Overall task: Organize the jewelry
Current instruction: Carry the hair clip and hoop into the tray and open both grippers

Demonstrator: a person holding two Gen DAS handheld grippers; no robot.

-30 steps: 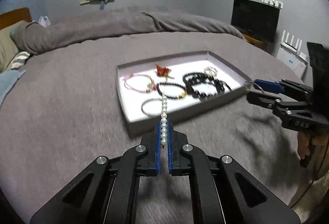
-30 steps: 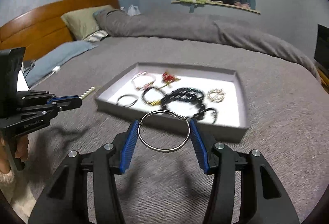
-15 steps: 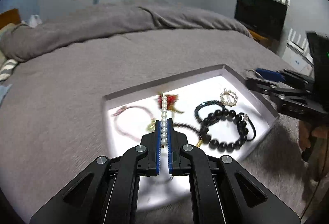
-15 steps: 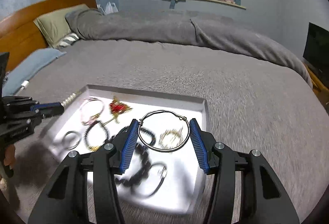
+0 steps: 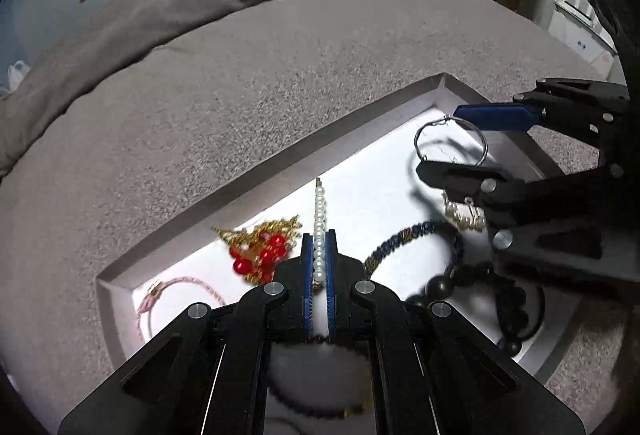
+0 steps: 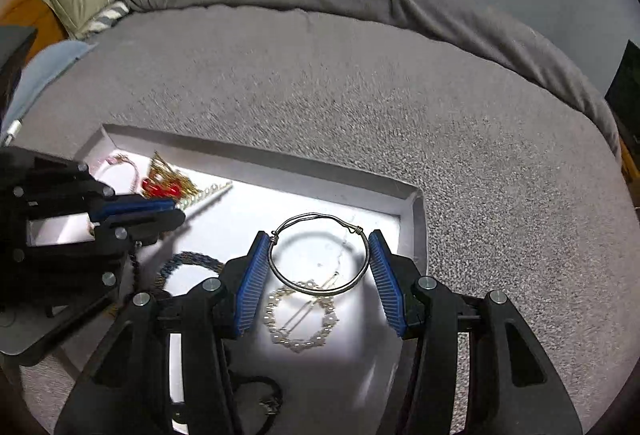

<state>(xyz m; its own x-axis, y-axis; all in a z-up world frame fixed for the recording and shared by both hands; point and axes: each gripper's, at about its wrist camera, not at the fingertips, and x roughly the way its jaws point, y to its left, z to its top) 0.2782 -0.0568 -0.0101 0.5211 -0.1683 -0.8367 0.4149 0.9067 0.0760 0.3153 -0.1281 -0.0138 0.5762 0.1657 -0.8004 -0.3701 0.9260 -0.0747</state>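
Your left gripper (image 5: 319, 255) hovers over the tray (image 5: 280, 159), clamped on a pearl strand (image 5: 319, 219) pointing forward. Your right gripper (image 6: 318, 275) pinches a wire hoop (image 6: 320, 255) above the tray's far right corner. In the tray: red charm (image 5: 260, 255), pink bracelet (image 5: 180, 287), pearl brooch (image 6: 300, 319), probably dark bead bracelets (image 5: 440, 287).

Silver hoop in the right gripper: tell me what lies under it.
Under the silver hoop lie the white tray floor and a pearl ring brooch. The right gripper hides whatever lies nearer.
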